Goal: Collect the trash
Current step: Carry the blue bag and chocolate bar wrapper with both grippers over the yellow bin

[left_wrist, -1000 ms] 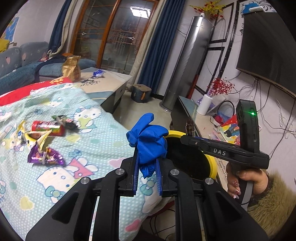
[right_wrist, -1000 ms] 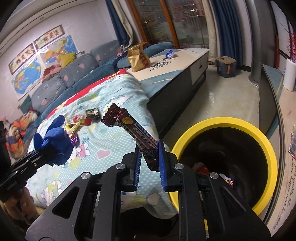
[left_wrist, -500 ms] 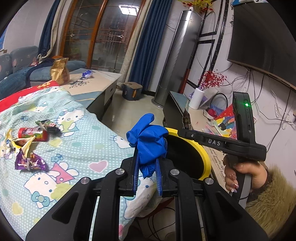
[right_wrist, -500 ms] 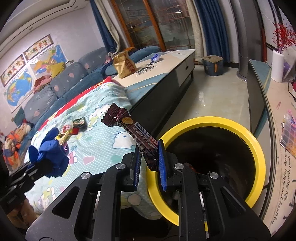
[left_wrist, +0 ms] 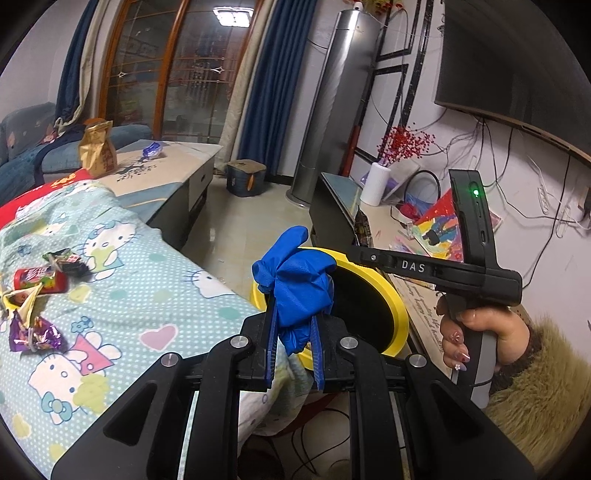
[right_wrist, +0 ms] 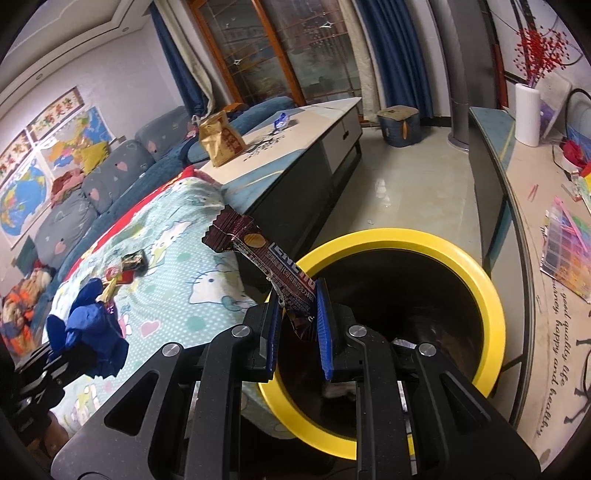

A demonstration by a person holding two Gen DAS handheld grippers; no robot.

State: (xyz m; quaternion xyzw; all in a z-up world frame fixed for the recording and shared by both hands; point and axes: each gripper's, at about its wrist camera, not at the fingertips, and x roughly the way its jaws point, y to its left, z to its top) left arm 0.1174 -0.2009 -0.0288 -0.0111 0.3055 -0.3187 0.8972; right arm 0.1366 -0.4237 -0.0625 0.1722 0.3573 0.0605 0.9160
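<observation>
The round black bin with a yellow rim (right_wrist: 495, 317) stands beside the bed; bits of litter lie dimly at its bottom. The right tool (right_wrist: 298, 328) grips a long dark brown snack wrapper (right_wrist: 269, 269) above the bin's near rim. The left tool (left_wrist: 293, 330) clenches a crumpled blue rubber glove (left_wrist: 295, 284) near the bin. Only the left view shows a hand (left_wrist: 476, 332) with painted nails on the right tool's handle, and loose wrappers (left_wrist: 33, 295) on the bedspread (left_wrist: 155, 291).

Ahead of me, blue curtains (left_wrist: 273, 85) flank wood-framed glass doors (left_wrist: 177, 70). A sofa (right_wrist: 110, 173) lines the wall under maps (right_wrist: 22, 199); pale glossy floor (right_wrist: 406, 184), wall-mounted TV (left_wrist: 517, 62), ceiling light (left_wrist: 232, 16) reflected in the glass.
</observation>
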